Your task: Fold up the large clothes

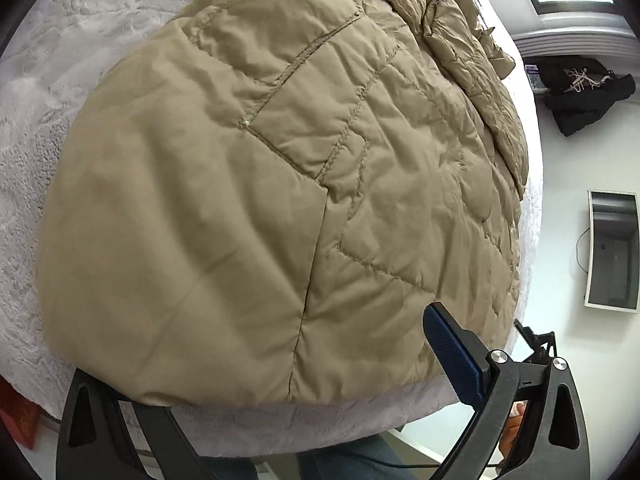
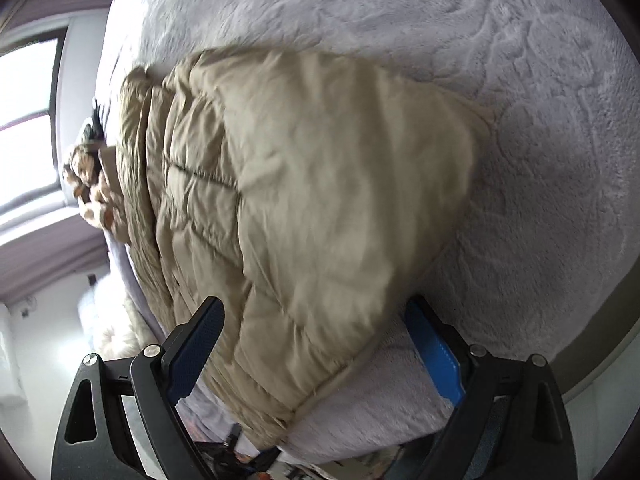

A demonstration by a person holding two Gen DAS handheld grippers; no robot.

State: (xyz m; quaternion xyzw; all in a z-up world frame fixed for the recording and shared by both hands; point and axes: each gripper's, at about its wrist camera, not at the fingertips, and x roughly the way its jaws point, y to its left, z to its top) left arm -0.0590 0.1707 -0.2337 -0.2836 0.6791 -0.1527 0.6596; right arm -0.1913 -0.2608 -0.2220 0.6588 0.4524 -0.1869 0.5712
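A large tan quilted puffer jacket [image 1: 280,168] lies spread on a pale fleece-covered bed [image 1: 60,60]. In the left wrist view its hem drapes over my left finger, which is hidden; the blue-padded right finger [image 1: 452,356] stands clear beside the hem. My left gripper [image 1: 280,364] is open with the hem between its jaws. In the right wrist view the jacket [image 2: 320,200] fills the middle, its corner lying between my open right gripper's [image 2: 316,344] blue-padded fingers [image 2: 200,344].
The bed blanket [image 2: 500,80] stretches beyond the jacket. A dark garment [image 1: 580,92] lies on the floor past the bed edge, near a white framed panel [image 1: 612,252]. A window [image 2: 28,120] and a fluffy white item [image 2: 112,320] are at the left.
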